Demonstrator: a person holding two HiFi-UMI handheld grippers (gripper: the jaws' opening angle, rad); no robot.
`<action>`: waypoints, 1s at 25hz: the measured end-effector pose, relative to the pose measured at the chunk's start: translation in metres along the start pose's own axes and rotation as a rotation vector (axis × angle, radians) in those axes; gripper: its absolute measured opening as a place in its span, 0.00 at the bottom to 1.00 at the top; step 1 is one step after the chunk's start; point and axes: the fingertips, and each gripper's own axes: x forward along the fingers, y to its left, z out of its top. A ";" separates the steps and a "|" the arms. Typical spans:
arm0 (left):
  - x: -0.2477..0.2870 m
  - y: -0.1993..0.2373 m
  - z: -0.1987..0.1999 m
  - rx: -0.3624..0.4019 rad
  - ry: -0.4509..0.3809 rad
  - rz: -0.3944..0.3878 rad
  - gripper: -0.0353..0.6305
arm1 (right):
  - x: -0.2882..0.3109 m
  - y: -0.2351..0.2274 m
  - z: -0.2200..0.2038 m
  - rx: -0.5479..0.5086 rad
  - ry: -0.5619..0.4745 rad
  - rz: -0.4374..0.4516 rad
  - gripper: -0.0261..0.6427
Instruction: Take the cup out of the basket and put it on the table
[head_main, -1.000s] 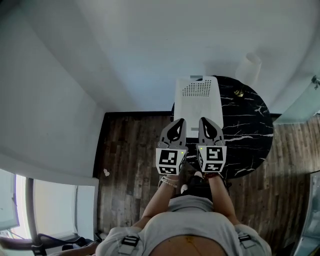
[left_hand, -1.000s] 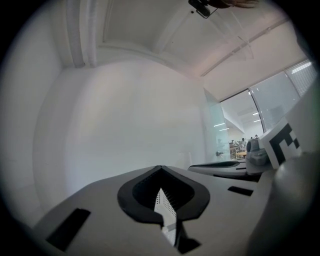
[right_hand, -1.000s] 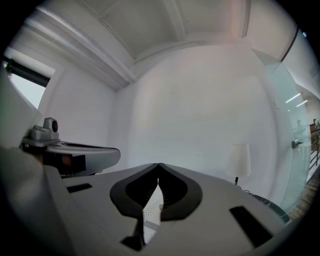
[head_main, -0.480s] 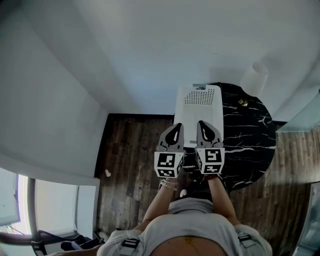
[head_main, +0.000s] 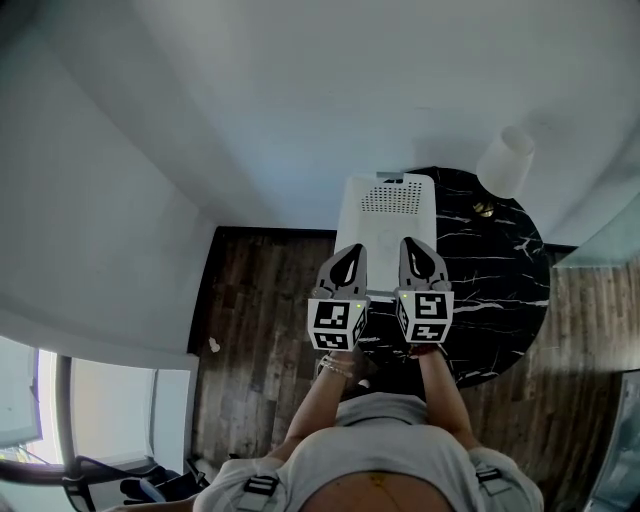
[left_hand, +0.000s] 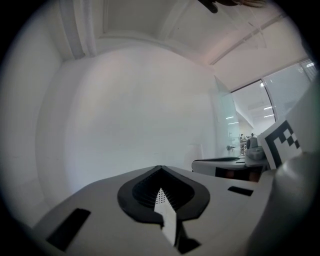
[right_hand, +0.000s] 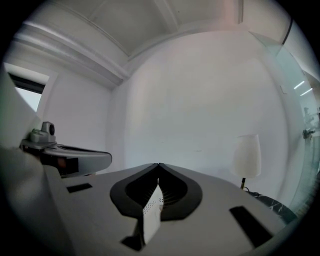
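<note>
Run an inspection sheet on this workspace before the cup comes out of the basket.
Surface: round black marble table.
Job's things: white basket on the table's left side; cup not visible.
Clutter: white-shaded lamp at the table's far edge; small white scrap on the floor.
Grippers: left claw and right claw both shut, empty, side by side at the basket's near end.
Cables: nothing seen.
Surroundings: white wall, wood floor.
</note>
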 end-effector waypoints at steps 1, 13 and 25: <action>0.003 -0.003 -0.002 -0.003 0.007 -0.006 0.06 | 0.000 -0.005 -0.002 0.004 0.004 -0.004 0.05; 0.040 -0.012 -0.019 -0.024 0.060 -0.051 0.06 | 0.004 -0.033 -0.025 -0.019 0.060 -0.042 0.05; 0.079 0.013 -0.033 -0.033 0.113 -0.150 0.06 | 0.048 -0.037 -0.042 -0.006 0.123 -0.117 0.05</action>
